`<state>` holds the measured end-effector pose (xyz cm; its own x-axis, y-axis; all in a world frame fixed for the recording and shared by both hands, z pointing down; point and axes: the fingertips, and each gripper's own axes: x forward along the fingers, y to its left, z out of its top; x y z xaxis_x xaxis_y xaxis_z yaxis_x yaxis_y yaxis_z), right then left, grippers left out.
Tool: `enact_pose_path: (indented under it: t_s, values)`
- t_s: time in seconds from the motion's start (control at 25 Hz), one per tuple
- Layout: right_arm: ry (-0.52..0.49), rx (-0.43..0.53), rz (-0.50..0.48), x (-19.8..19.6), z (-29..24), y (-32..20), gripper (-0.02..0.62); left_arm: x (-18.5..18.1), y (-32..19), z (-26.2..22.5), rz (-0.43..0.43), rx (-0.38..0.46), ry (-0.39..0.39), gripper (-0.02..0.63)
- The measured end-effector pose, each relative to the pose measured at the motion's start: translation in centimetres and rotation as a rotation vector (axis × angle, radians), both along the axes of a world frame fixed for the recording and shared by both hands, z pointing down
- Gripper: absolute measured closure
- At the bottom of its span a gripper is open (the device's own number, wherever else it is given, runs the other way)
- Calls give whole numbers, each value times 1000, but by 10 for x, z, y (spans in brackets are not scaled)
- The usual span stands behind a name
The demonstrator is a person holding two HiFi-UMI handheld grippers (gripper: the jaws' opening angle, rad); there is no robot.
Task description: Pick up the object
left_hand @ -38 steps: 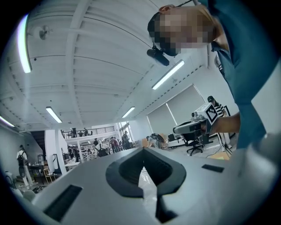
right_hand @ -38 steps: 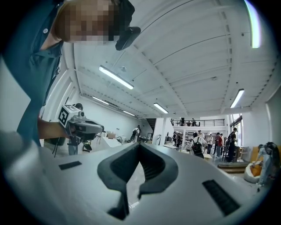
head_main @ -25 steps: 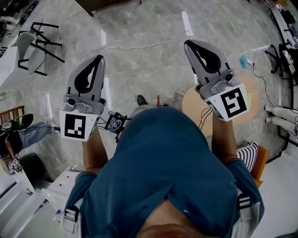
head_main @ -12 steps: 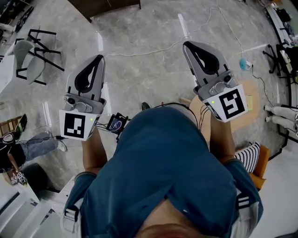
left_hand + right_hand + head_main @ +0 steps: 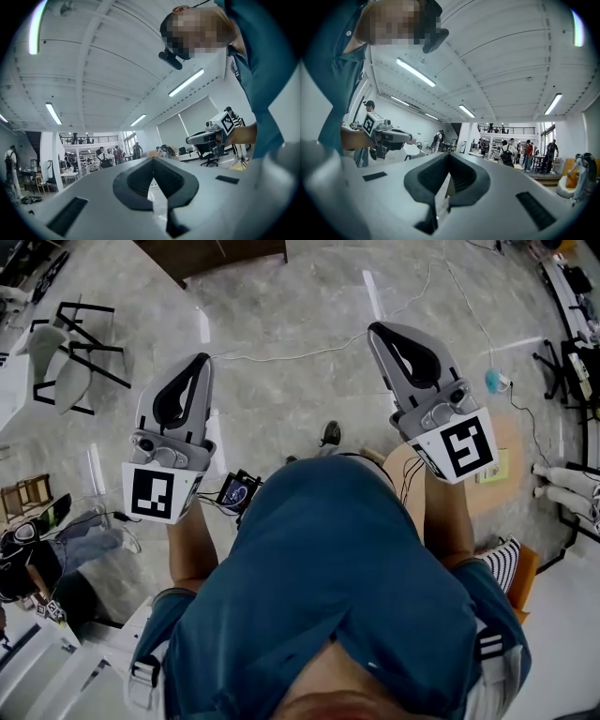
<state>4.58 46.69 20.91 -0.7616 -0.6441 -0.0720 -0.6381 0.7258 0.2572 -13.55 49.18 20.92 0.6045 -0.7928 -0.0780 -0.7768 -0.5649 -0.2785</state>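
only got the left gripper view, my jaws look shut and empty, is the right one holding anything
Observer: No. In the right gripper view the right gripper has its jaws together with nothing between them.
Operator: whats below the left one
Observer: The head view shows grey marbled floor under the left gripper.
Operator: any furniture close
Observer: A round wooden table stands on that floor, showing beneath the right gripper's marker cube.

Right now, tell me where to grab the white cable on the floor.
Take the white cable mid-run, where it lies straight on the floor, and come from above with the jaws across it. It is thin and lies flat, so no side offers an edge.
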Motion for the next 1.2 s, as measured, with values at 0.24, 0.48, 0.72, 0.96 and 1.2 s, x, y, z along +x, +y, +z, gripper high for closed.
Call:
enact_pose_path:
  t_s: [0.24,0.48,0.72,0.96,1.2]
  values:
    - [-21,4,-40,15,0,-58,581,18,-52,0,-35,1,-21,603]
    - [-34,6,-70,45,3,-104,581,49,-92,2,-64,0,-42,603]
    - [-41,-8,-76,62,8,-134,581,67,-120,7,-73,-20,-59,604]
    - [-32,-31,-64,54,14,-165,581,57,-154,7,-60,-20,-50,603]
    - [-25,-27,-31,35,12,-194,581,39,-192,11,-17,-24,-42,604]
